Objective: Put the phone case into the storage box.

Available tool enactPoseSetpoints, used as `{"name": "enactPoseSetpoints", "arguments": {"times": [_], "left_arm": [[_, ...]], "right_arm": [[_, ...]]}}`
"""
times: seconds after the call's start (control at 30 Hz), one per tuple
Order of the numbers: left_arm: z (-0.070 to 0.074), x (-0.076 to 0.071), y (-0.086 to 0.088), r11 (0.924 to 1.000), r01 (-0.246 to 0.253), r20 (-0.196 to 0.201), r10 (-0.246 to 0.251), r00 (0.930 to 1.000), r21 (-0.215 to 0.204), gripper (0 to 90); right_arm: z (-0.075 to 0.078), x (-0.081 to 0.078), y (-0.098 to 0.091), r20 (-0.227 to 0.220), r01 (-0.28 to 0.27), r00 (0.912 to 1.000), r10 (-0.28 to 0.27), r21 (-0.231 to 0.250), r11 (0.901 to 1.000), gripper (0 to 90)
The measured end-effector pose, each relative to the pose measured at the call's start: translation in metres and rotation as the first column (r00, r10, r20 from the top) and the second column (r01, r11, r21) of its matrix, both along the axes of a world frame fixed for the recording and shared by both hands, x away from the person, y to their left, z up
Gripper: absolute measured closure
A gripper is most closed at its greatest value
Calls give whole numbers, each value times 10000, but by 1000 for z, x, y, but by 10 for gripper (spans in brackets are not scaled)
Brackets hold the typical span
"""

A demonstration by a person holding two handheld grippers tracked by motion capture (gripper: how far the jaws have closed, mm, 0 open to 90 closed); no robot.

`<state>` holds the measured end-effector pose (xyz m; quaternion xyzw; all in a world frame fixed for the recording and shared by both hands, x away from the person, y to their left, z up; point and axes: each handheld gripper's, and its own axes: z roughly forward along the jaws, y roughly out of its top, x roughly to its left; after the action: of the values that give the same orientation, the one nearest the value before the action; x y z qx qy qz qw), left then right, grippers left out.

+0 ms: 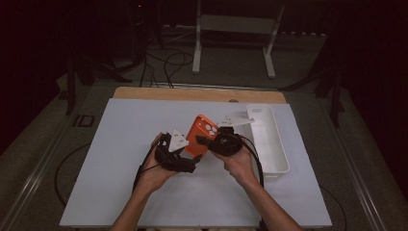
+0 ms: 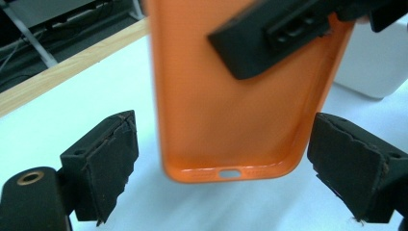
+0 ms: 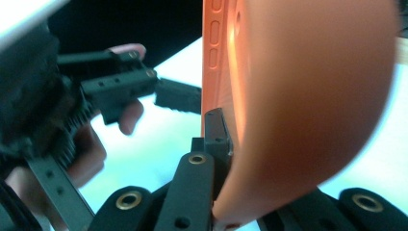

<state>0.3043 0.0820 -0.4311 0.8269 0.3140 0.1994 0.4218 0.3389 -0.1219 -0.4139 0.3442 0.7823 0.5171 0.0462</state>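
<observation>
An orange phone case (image 1: 199, 134) is held up above the table's middle, its camera cut-outs at the top. My right gripper (image 1: 203, 141) is shut on it, one jaw lying across the inside of the case (image 2: 231, 110) and the other on its back (image 3: 298, 106). The pinch shows close up in the right gripper view (image 3: 225, 139). My left gripper (image 1: 188, 156) stands open around the case's lower end. In the left gripper view its two black pads (image 2: 108, 154) flank the case with a gap on either side, touching nothing.
A white rectangular tray (image 1: 269, 139) lies on the right of the pale mat (image 1: 130, 144), close beside my right hand. The mat covers a wooden table whose far edge (image 1: 192, 94) shows. Cables and a metal stand are on the floor beyond.
</observation>
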Motion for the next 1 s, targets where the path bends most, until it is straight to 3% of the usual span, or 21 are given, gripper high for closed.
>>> {"name": "enactPoseSetpoints", "arguments": {"times": [0.23,0.53,0.57,0.83,1.0], "left_arm": [[3,3,17,9975,124,-343,-149,9993,-700,83],[-1,5,25,9910,751,-650,-826,9945,-1105,76],[-1,5,25,9905,791,-669,-870,9940,-1129,82],[-4,4,22,9816,1441,-739,-1540,9853,-1249,107],[-6,4,21,9731,1850,-730,-1962,9778,-1376,204]], "right_arm": [[3,-1,-6,226,-180,9996,183,-163,9997,879],[8,-7,-11,733,-928,9927,961,-472,9946,875],[10,-8,-11,858,-1203,9884,1253,-610,9909,875],[13,-13,-10,1194,-1994,9705,2097,-927,9755,874],[14,-15,-6,1209,-2612,9549,2713,-931,9608,874]]}}
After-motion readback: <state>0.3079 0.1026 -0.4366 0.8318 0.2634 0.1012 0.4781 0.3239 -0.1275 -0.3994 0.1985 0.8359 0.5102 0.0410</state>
